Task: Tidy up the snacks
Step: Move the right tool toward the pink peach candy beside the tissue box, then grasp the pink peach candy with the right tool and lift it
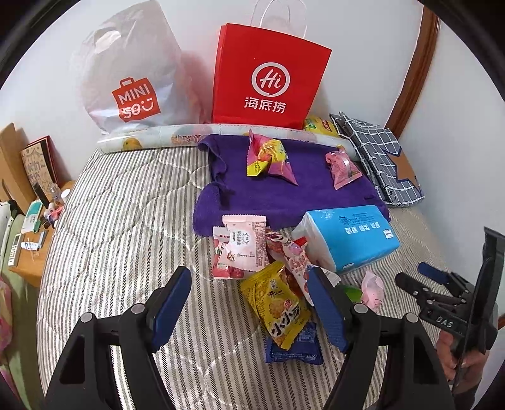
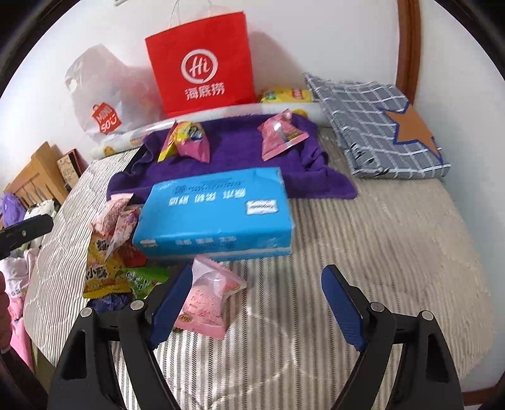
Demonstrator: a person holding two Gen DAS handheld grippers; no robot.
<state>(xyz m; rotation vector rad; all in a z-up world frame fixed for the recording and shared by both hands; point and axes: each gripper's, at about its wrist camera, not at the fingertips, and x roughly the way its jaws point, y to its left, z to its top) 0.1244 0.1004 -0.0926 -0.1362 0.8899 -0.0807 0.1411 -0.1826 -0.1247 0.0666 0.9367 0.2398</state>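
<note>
Both claws, left [image 1: 249, 302] and right [image 2: 257, 304], hung spread and empty over the bed [image 2: 394, 252]. Two snacks already lay on the purple towel [image 1: 300, 195], probably the sorting spot; the pile [image 1: 262, 268] waited beside the tissue pack [image 2: 217, 211].

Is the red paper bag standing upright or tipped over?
Upright. The red paper bag stands at the head of the bed against the white wall, logo right way up, its white handles pointing up.
</note>
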